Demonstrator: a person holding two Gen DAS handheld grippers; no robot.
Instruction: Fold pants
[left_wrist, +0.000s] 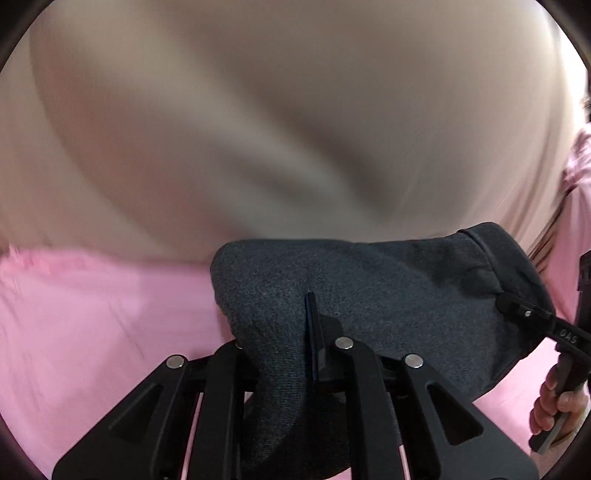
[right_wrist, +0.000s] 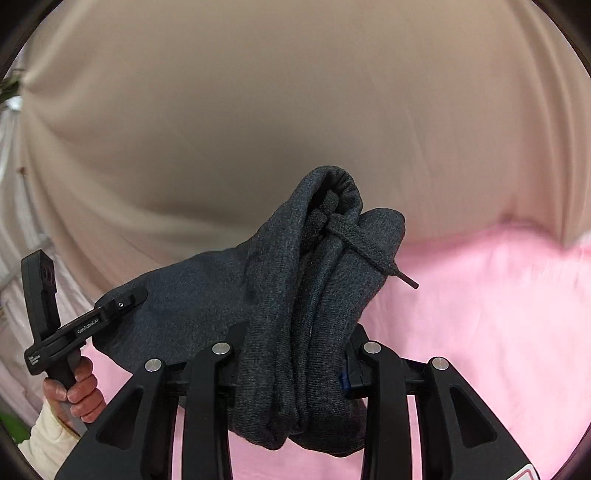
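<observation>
- The left gripper (left_wrist: 310, 332) is clenched on a fold of the dark grey pants (left_wrist: 369, 295), its jaws nearly together with the cloth bunched over and between them.
- The right gripper (right_wrist: 295, 369) is clamped around a thicker wad of the same pants (right_wrist: 280, 295); the fabric fills the whole gap between its jaws.
- The pants hang stretched between the two grippers, the long axis running sideways from one claw to the other, above the pink sheet (left_wrist: 92, 314).
- At the right claw the bundle points up and away beyond the fingertips, and a drawstring (right_wrist: 376, 258) (flat, dark) crosses it and pokes out to the right.
- Behind both claws hangs a beige curtain (right_wrist: 295, 92), blurred.
</observation>
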